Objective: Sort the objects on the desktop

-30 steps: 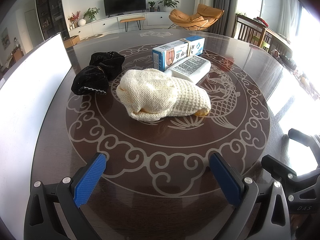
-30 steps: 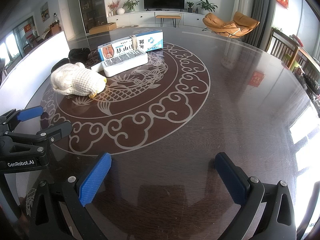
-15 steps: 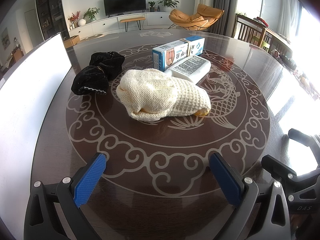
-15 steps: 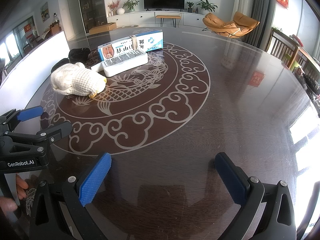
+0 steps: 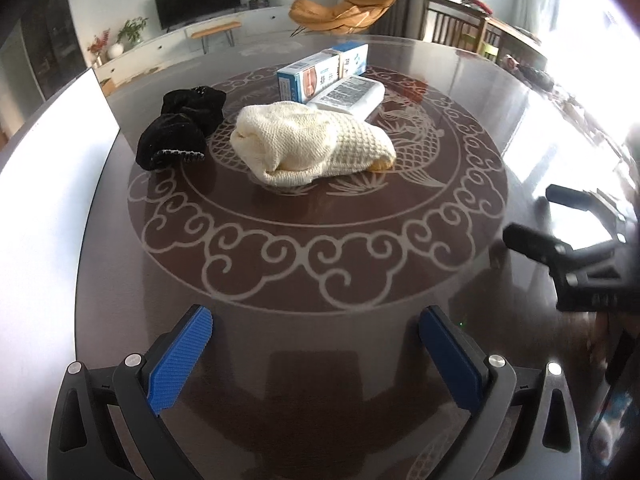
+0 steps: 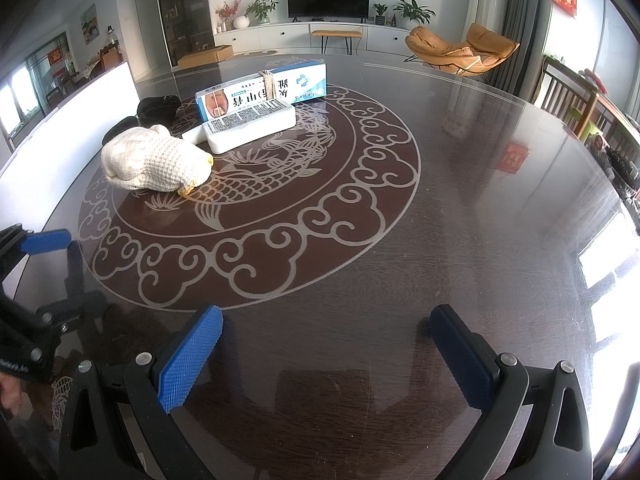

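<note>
- The blue-and-white cardboard box carries large Chinese characters; the white plastic pack just before it bears dense print too small to read.
- Since a second ago the left view has tilted and the right gripper sits higher in it; the objects have not moved.
- The cream knitted cloth bundle and black crumpled fabric lie on the dark round patterned table, well ahead of the left gripper.
- Both grippers are spread wide, holding nothing.
</note>
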A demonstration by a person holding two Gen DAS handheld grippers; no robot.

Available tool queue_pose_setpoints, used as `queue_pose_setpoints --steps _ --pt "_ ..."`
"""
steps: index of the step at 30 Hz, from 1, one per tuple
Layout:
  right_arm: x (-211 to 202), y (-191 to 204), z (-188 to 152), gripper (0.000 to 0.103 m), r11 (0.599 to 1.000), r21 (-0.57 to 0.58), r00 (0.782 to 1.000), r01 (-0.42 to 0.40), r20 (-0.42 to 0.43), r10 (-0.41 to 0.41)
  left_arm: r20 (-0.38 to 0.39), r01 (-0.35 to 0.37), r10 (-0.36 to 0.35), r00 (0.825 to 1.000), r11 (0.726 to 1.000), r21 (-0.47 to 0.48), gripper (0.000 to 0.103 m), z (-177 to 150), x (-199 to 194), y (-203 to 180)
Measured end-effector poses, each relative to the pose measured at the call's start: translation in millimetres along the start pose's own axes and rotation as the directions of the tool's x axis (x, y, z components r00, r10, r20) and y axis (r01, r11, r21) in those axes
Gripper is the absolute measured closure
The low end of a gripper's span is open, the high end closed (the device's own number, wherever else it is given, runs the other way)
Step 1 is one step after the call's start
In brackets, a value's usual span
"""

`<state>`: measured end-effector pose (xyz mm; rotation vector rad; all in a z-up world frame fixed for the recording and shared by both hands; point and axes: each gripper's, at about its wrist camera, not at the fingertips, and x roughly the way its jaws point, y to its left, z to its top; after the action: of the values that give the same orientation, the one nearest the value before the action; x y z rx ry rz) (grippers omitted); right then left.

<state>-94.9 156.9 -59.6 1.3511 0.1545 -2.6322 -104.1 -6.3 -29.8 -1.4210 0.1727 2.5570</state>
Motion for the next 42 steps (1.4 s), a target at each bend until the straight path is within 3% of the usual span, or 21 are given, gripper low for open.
queue_pose_setpoints --steps 11,24,42 --pt "1.1 -1.2 0.0 0.000 1.000 0.000 1.000 0.000 0.000 0.000 0.049 -0.032 0.035 0.998 0.998 -0.058 0.000 6.6 1.8 3.9" --pt "1.0 -0.8 0.0 0.000 1.000 0.001 1.000 0.001 0.000 -0.001 0.033 -0.003 0.004 0.999 1.000 -0.004 0.000 1.5 -3.0 6.9" --pt "0.4 0.0 -0.1 0.000 1.000 0.001 1.000 0.001 0.000 -0.001 0.053 -0.009 0.010 0.999 1.000 -0.017 0.000 -1.6 -4.8 7.4"
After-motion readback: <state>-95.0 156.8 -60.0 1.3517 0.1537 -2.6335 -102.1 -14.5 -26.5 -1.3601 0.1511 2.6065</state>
